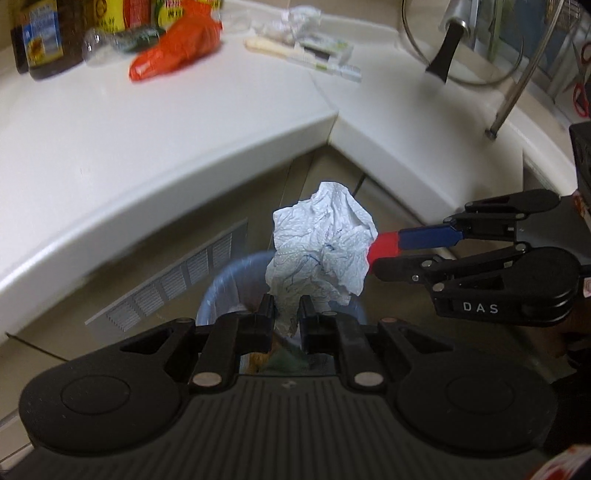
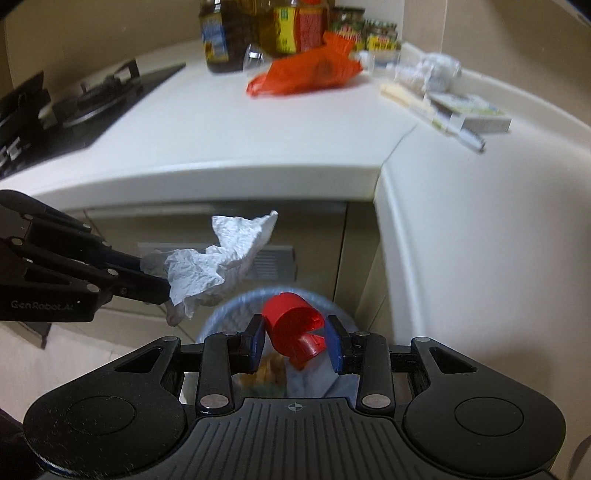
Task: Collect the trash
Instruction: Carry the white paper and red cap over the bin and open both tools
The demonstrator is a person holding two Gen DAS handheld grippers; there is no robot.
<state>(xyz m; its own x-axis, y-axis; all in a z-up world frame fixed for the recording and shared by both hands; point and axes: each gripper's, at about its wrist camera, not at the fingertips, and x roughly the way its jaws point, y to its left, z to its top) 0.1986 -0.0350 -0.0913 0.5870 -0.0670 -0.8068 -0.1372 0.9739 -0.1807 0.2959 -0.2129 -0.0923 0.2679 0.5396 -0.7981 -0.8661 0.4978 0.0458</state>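
Observation:
In the left wrist view my left gripper (image 1: 286, 314) is shut on a crumpled white paper towel (image 1: 321, 243), which sticks up beyond the fingertips. Below it stands a pale blue trash bin (image 1: 218, 291) with scraps inside. My right gripper (image 1: 384, 254) comes in from the right with a red cap (image 1: 384, 245) in it. In the right wrist view my right gripper (image 2: 295, 341) is shut on the red cap (image 2: 290, 325) between its blue pads, above the bin (image 2: 236, 302). To the left of it, my left gripper (image 2: 155, 278) holds the paper towel (image 2: 218, 266).
A white L-shaped counter (image 1: 147, 122) wraps around the bin. On it lie an orange plastic bag (image 2: 306, 74), bottles and jars (image 2: 288, 29), a small box (image 2: 469, 110) and clear wrappers (image 2: 428, 74). A gas hob (image 2: 74, 107) is at the left and a glass lid (image 1: 454, 48) at the right.

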